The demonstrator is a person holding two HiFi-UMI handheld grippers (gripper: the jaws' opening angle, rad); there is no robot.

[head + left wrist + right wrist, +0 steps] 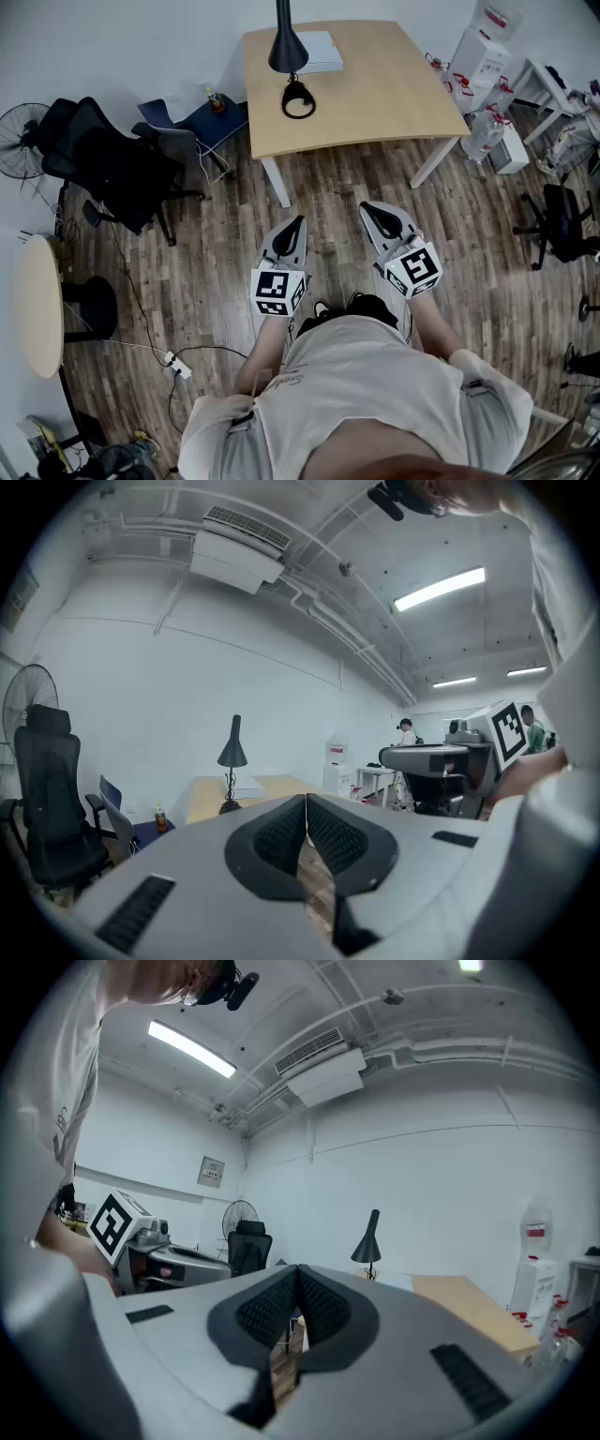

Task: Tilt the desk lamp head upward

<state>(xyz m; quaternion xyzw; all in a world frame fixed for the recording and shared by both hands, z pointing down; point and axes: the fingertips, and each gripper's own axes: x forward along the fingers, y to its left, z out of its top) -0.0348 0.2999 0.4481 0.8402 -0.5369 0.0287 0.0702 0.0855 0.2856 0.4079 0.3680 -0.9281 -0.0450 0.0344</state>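
A black desk lamp [287,47] with a cone head stands on the far left part of the wooden desk [375,89], its round base [298,99] beside a white box. It shows small and far in the left gripper view [232,752] and the right gripper view [367,1241]. Both grippers hover over the wood floor, well short of the desk. My left gripper [292,228] has its jaws closed together, empty. My right gripper [382,216] is likewise shut on nothing.
Black office chairs [112,164] and a fan [19,141] stand left of the desk. A blue stool with a bottle [217,101] sits by the desk's left edge. Water bottles and a dispenser [483,56] are at the right. Cables and a power strip [178,366] lie on the floor.
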